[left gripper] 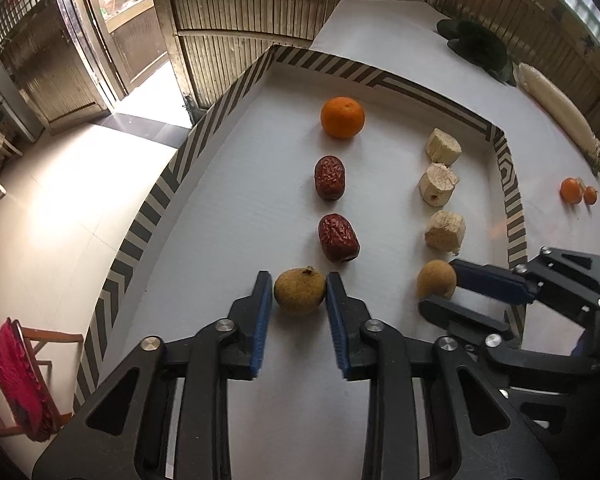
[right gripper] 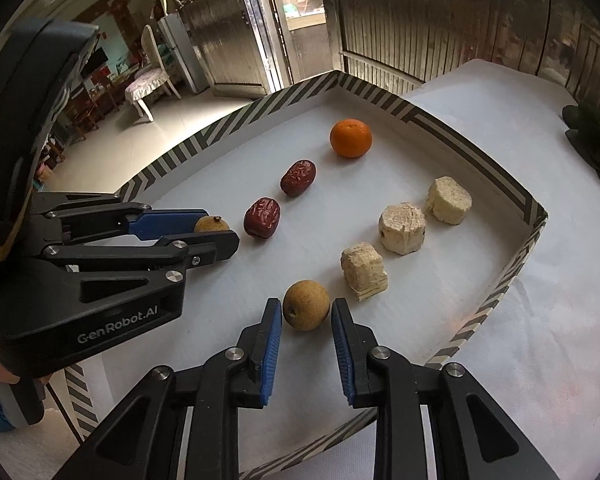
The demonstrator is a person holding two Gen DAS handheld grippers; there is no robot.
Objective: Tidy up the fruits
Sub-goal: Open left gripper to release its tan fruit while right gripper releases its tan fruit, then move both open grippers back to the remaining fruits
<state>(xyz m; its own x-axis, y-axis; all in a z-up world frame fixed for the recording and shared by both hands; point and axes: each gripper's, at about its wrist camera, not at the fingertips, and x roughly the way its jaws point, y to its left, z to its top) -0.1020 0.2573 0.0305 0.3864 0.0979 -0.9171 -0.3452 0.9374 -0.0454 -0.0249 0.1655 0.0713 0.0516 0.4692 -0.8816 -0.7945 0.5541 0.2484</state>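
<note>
A striped-rimmed tray [left gripper: 168, 184] sat on a white table [left gripper: 380, 28], with its contents in two rows running from the near edge to the far edge. The row nearer the left rim held, from far to near, an orange [left gripper: 342, 117], a date [left gripper: 329, 178], a second date [left gripper: 338, 238] and the left longan [left gripper: 300, 291]. The row nearer the right rim held three pale cut chunks [left gripper: 438, 183] and, nearest the near edge, the right longan [right gripper: 306, 305]. The left gripper [left gripper: 298, 276] pointed steeply down with the left longan between its blue pads, the fruit resting on the tray floor; the pads sat right against its sides, but whether they pressed on it could not be told. The right gripper [right gripper: 307, 303] pointed down the same way, its jaws pinching the right longan, which also lay on the tray floor just beside the nearest chunk. Outside the tray, past its right rim, two small oranges [left gripper: 571, 190] lay on the table, well apart from the rows.
</note>
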